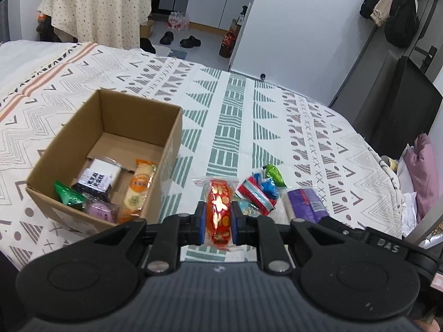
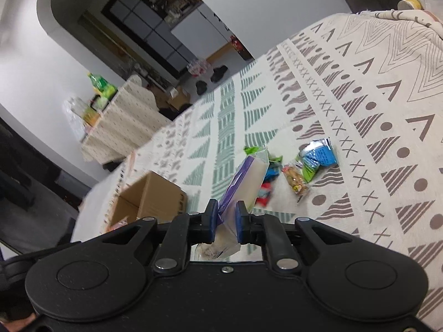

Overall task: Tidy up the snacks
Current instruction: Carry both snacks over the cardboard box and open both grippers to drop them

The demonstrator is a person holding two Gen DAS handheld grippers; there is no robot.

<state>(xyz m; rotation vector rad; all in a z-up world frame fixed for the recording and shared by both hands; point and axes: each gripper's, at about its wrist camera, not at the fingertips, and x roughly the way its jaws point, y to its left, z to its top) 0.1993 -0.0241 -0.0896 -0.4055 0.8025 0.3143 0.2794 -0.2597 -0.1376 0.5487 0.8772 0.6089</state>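
Note:
A brown cardboard box (image 1: 166,138) stands on the patterned bedspread and holds several snack packets. My left gripper (image 1: 218,218) is shut on a red snack packet (image 1: 218,207), just right of the box. My right gripper (image 2: 226,218) is shut on a purple and white snack packet (image 2: 243,182), lifted above the bed; the same packet shows in the left wrist view (image 1: 304,202). Loose snacks lie on the bed: a red and blue pack (image 1: 256,192), a green pack (image 1: 274,175), a blue packet (image 2: 318,155) and a peanut packet (image 2: 295,182). The box also shows in the right wrist view (image 2: 155,196).
The bedspread (image 1: 235,116) covers a wide bed. A table with a dotted cloth (image 1: 97,8) stands beyond the bed, with bottles on it. Shoes (image 1: 189,41) lie on the floor. A pink pillow (image 1: 423,171) lies at the right edge.

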